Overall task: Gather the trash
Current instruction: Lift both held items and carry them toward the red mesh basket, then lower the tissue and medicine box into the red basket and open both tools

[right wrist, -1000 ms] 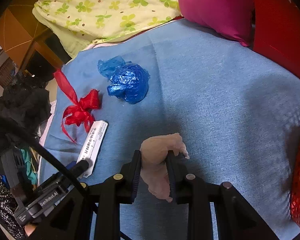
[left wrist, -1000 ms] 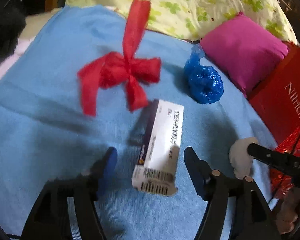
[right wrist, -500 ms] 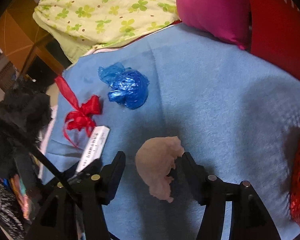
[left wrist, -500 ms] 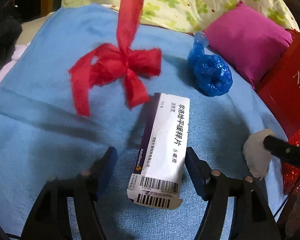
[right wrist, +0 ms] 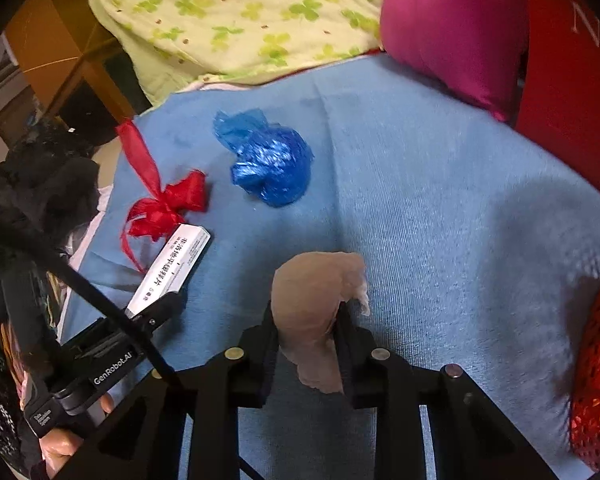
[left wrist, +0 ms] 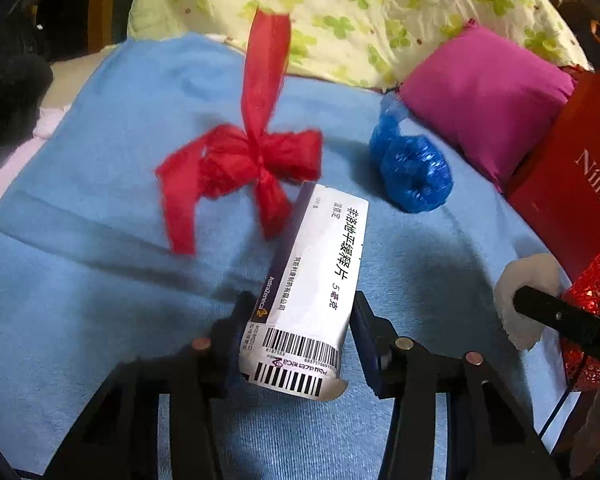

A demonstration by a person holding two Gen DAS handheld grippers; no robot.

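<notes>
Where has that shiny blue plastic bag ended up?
The crumpled blue bag lies on the blue blanket, untouched, between the red ribbon bow and the magenta cushion, beyond the white medicine box.

Our left wrist cam sits low, close over blue blanket [left wrist: 80,248], facing 12 o'clock toward clover quilt [left wrist: 360,12]. Our right wrist cam slightly higher, angled 11 o'clock. Both share red bow [left wrist: 244,160], blue bag [right wrist: 272,168], magenta pillow [right wrist: 452,28].
</notes>
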